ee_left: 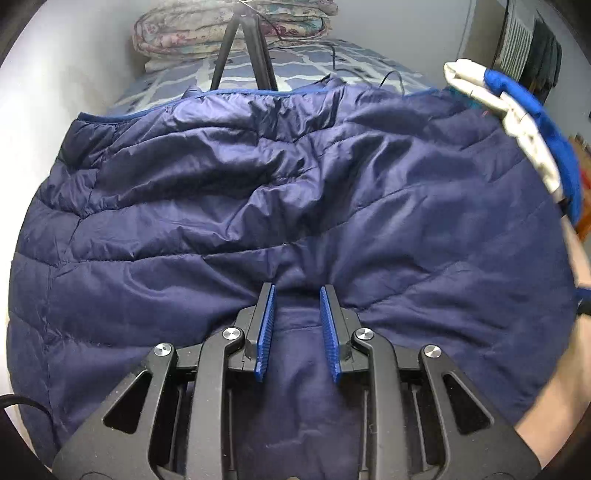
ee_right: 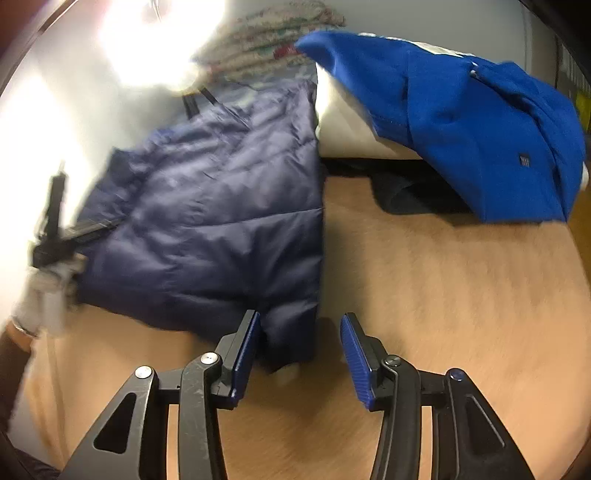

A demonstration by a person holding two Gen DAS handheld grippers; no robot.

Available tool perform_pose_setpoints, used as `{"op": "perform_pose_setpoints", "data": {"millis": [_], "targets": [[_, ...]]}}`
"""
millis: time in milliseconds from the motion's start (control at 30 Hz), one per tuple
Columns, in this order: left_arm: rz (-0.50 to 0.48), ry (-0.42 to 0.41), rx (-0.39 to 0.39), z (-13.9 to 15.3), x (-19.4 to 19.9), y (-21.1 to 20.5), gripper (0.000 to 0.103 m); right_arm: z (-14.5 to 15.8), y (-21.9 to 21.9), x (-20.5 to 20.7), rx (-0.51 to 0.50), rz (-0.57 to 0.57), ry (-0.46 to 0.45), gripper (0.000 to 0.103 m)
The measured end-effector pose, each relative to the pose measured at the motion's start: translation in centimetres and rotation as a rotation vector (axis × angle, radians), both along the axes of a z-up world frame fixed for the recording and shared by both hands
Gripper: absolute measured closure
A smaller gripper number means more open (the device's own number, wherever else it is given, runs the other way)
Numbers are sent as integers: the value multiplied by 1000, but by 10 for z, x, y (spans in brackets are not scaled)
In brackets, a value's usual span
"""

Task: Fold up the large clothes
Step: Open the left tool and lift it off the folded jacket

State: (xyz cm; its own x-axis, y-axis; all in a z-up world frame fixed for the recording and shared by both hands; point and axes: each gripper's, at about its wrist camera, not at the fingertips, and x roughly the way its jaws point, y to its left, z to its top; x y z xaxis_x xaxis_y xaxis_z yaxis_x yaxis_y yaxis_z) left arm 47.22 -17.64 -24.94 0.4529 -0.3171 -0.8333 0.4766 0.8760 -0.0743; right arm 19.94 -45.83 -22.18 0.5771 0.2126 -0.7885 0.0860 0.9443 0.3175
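A navy quilted puffer jacket [ee_left: 295,184] fills the left wrist view, spread flat and creased. My left gripper [ee_left: 297,288] hovers low over its near part, jaws apart, with jacket fabric lying beneath and between the blue pads [ee_left: 266,328] but not pinched. In the right wrist view the same jacket [ee_right: 221,221] lies on a wooden table [ee_right: 443,295]. My right gripper [ee_right: 300,316] stands open at the jacket's near right corner. That corner sits just inside the left finger [ee_right: 245,347], and the right one is over bare wood.
A bright blue garment [ee_right: 461,110] is draped over something white, with a dark cloth [ee_right: 406,192] beneath it. Behind the jacket are a tripod [ee_left: 243,48], a folded quilt stack [ee_left: 236,29] and a patterned bedspread [ee_left: 314,62]. A hand [ee_left: 565,369] shows at the right edge.
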Motion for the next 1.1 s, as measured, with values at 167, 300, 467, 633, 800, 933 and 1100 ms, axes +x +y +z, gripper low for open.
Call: {"op": "perform_pose_setpoints", "data": {"millis": [167,300,467,633,800,933,1100], "targets": [[45,-11,-113,32,-4,5,79,-4,8,-24,167,3,-3,28],[33,-20,-113,40,-10,-3,79,-19,15,-11,300,-61,12,26],[17,-18,-121,35,-29,-19,79,-39,7,12,405,-272,12,24],[26,-1,-31,1,-31,-32,79,-42,15,25,363,-434,-29,63],[86,-26,9,17,-37,-19,78,-18,47,35,171,-370,-63,90],[147,-52,-85,74,-67,30,78,13,50,35,111,-345,-118,93],[221,-42,-147,140,-140,108,73,48,60,32,59,-306,-189,94]]}}
